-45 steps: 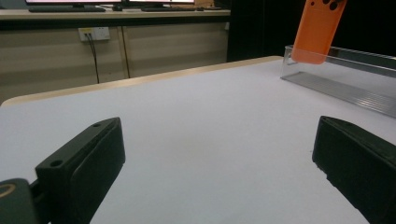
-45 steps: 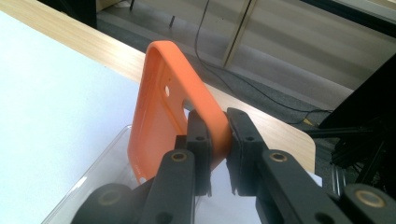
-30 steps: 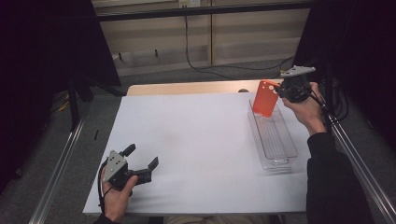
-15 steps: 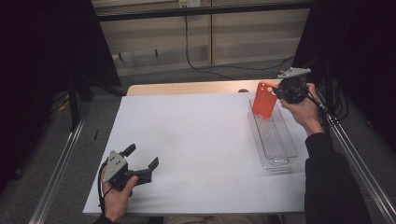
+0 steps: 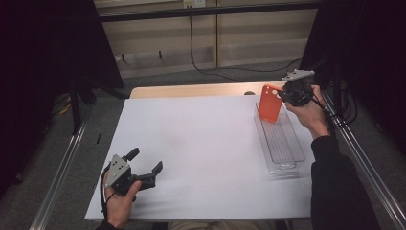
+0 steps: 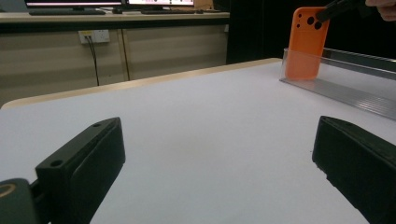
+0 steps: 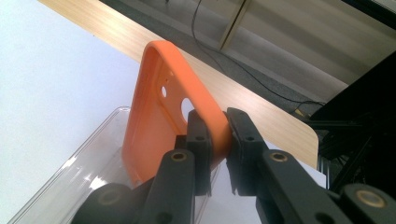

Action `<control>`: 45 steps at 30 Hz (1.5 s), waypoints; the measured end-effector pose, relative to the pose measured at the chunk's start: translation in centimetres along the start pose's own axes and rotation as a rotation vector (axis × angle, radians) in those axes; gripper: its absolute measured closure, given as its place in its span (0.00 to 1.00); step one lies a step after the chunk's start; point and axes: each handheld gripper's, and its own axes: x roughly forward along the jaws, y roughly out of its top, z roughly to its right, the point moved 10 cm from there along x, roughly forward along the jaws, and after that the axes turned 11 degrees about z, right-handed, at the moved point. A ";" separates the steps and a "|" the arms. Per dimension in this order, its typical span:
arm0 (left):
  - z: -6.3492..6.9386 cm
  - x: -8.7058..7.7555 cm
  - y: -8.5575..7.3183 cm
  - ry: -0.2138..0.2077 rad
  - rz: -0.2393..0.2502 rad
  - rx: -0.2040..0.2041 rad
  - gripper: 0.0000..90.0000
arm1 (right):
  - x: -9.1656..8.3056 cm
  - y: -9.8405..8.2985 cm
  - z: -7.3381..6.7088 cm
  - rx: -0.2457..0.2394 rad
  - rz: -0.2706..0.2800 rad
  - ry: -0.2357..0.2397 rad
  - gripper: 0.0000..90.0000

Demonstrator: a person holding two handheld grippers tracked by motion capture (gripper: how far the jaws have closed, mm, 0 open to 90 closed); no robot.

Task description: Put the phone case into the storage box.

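Fingers (image 7: 215, 135) of right gripper (image 5: 286, 94) pinch unmarked orange phone case (image 5: 269, 103).

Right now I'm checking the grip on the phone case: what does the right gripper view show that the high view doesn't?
The right gripper view shows the right tongs pinched on the rim of the orange phone case, beside its camera holes. The high view shows the left tongs open and resting on the white table, far from the case, and the full length of the clear tray. Both show the case upright at the tray's far end, held by the right tongs.
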 end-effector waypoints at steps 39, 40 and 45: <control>0.0 0.0 -0.1 -0.006 -0.003 0.002 0.03 | 2.6 0.8 0.7 0.010 -0.041 0.009 0.80; 0.0 0.0 -0.1 -0.007 -0.001 0.002 0.03 | 2.7 0.8 0.7 0.012 -0.042 0.010 0.79; 0.1 0.1 -0.1 -0.006 -0.002 -0.001 0.03 | 3.1 0.7 0.8 0.017 -0.036 0.002 0.78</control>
